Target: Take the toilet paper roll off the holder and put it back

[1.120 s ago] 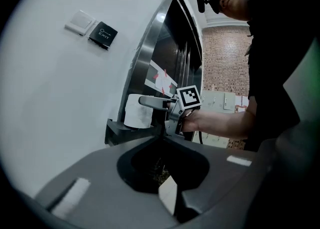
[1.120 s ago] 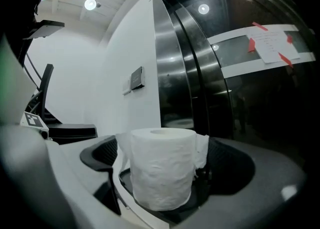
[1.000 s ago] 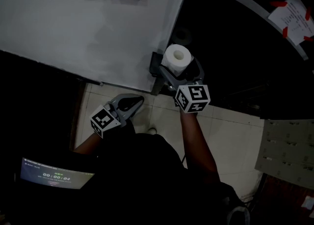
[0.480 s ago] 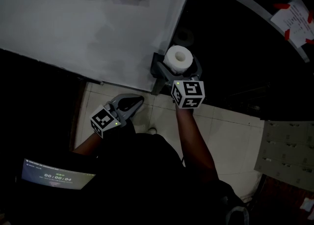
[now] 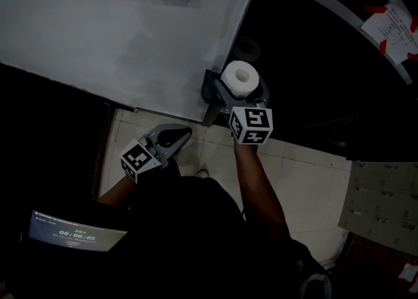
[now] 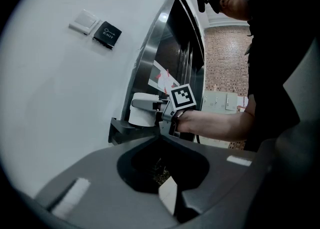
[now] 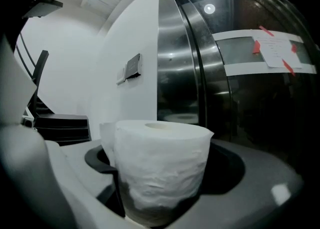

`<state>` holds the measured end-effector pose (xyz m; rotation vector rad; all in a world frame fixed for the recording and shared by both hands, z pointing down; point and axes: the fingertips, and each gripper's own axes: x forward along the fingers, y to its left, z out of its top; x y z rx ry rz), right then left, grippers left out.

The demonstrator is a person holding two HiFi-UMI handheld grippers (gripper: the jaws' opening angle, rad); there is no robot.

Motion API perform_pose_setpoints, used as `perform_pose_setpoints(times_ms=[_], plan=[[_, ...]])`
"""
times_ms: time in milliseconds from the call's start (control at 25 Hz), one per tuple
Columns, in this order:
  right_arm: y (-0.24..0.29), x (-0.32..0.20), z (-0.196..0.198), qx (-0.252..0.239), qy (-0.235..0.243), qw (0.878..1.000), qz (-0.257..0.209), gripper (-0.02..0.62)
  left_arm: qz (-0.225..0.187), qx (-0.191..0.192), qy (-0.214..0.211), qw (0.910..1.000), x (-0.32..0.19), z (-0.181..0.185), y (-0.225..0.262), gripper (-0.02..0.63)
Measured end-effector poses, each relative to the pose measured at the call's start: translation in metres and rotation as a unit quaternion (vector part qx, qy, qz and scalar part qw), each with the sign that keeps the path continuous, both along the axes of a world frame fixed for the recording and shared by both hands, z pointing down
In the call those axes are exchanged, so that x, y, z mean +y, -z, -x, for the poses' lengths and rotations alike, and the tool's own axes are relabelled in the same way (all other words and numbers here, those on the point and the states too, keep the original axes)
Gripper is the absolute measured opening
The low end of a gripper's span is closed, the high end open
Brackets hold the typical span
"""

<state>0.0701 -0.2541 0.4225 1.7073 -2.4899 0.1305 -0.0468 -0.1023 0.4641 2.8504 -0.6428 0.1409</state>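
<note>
At the holder (image 5: 210,89) | right gripper (image 5: 243,90) closing round toilet roll (image 5: 238,74), not lifted | left gripper (image 5: 181,133) jaws together, empty | removal, return remain

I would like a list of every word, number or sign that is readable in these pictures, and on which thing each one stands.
"EXIT": on the black wall plate, beside a small key sign.
"00:00:05": on the screen at the head view's lower left; the line above it is too blurred to read.
Paper notice taped on the dark door: print too small to read.
Marker cubes: square patterns only, no letters.
</note>
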Motion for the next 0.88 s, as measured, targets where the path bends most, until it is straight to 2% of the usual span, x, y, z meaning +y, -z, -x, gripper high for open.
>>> perform_pose_setpoints(times_ms=[360,880], plan=[[0.013,0.012,-0.018,0.013,0.001,1.000,0.000,0.472,-0.001,-0.001,-0.010,0.9999,0.004,-0.008,-0.001,0.002],[0.013,0.027,-0.125,0.009,-0.087,0.996,0.005,0.472,-0.005,-0.003,-0.020,0.9998,0.014,-0.018,0.003,0.002]])
